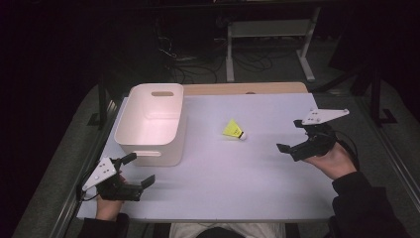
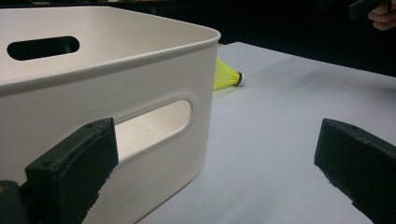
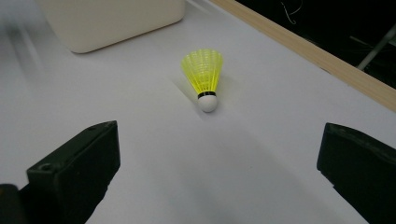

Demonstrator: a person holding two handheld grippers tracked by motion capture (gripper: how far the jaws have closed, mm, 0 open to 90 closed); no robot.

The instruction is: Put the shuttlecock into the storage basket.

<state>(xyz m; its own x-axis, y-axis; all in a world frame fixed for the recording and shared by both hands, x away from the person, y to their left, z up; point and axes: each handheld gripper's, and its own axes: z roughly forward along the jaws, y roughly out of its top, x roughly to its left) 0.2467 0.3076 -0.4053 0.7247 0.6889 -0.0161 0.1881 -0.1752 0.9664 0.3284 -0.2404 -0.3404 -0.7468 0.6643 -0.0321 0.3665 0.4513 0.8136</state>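
Note:
A yellow shuttlecock with a white cork tip lies on its side near the middle of the white table. An empty white bin with handle slots stands at the left. My right gripper hovers open to the right of the shuttlecock, jaws pointing at it; in the right gripper view the shuttlecock lies ahead between the jaws, well apart from them. My left gripper is open at the front left, just before the bin's near wall; past the bin's corner, the shuttlecock shows.
A wooden strip runs along the table's far edge. Beyond it stand a white desk frame and cables on a dark floor. Metal rails flank the table's sides.

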